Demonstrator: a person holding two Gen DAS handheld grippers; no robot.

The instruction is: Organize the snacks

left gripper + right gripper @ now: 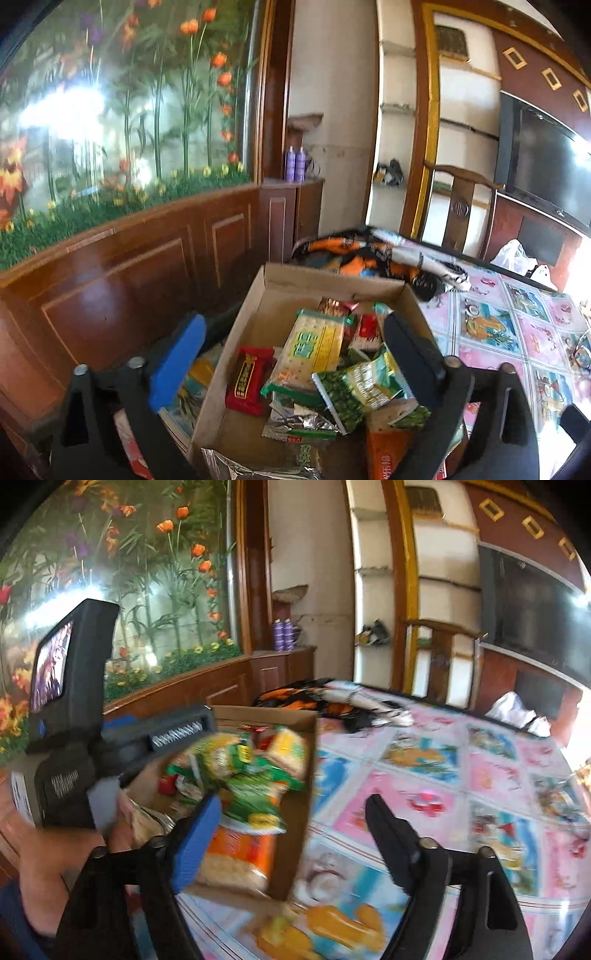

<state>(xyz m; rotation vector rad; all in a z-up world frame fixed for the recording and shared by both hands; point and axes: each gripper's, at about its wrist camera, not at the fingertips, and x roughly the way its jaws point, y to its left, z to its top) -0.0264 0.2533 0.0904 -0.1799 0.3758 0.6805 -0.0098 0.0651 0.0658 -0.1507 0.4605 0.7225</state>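
Both black plastic two-finger grippers, left (pixel 291 354) and right (pixel 288 834), match: one blue pad (pixel 177 363), one black finger, silver pivot screws (pixel 80 369). The left unit's black housing (pixel 70 709) has a small lit screen (pixel 51 666). Dark blue sleeve (pixel 14 923).

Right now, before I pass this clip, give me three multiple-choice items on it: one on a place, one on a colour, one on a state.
1. Where do the snack packets lie?
A. in the cardboard box
B. on the chair
C. on the floor

2. What colour are the two bottles on the wooden ledge?
A. red
B. purple
C. white

3. How does the left gripper stand?
A. shut on a packet
B. shut, empty
C. open, holding nothing

Key: 1 A, the packets fill the cardboard box. 2 B, the bottles are purple. 3 C, the left gripper has wide jaws that touch no packet.
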